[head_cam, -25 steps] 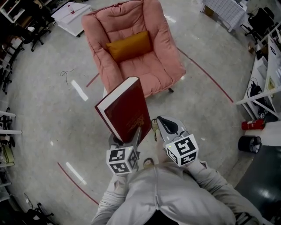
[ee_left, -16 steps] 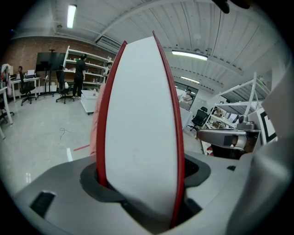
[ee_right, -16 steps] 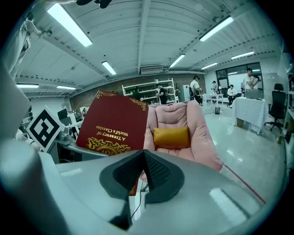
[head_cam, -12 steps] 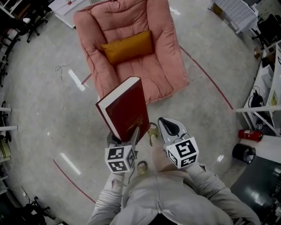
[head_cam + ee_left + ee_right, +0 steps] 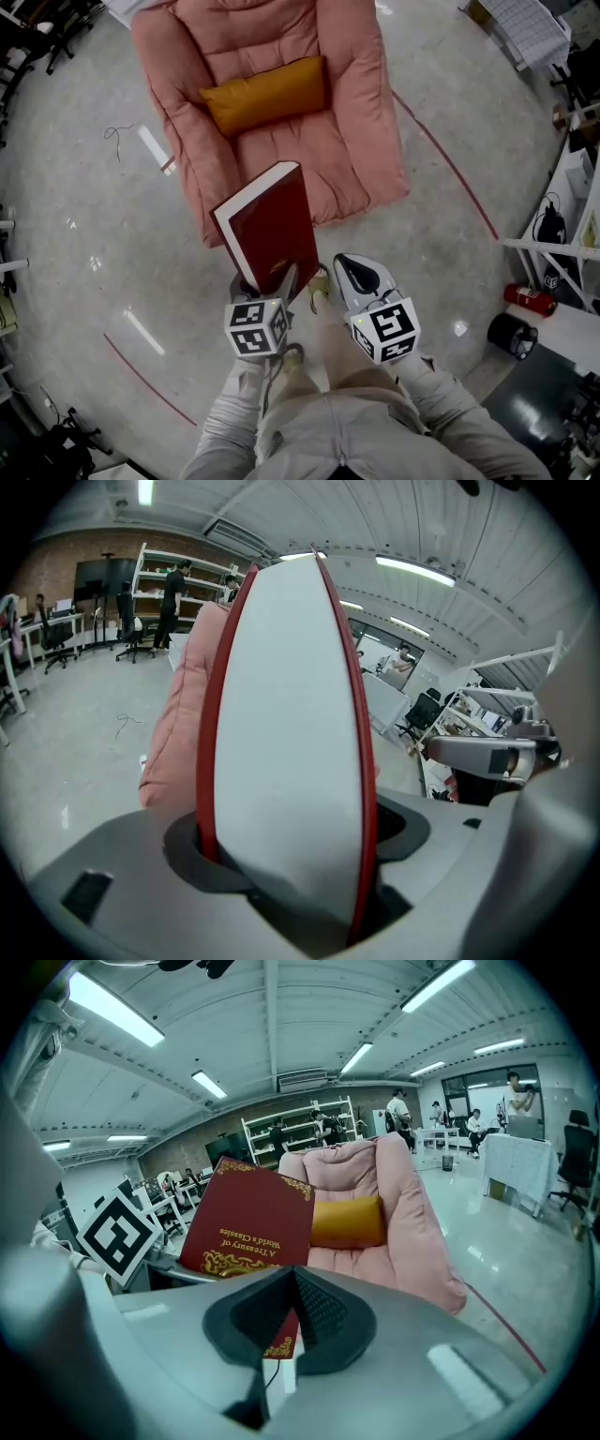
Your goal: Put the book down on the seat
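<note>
Book (image 5: 270, 225): a red hardback, held on end in front of the pink armchair (image 5: 272, 28) and not yet on the seat (image 5: 319, 159). The left hand-held gripper (image 5: 269, 281) is clamped across the book's lower end, with the jaws spread wide over both covers. This keeps the volume upright and ahead of the person's body. The right hand-held gripper (image 5: 354, 270) sits beside it, jaws together and empty. An orange cushion (image 5: 265, 94) occupies the seat's rear, so the front area is the probable landing zone.
</note>
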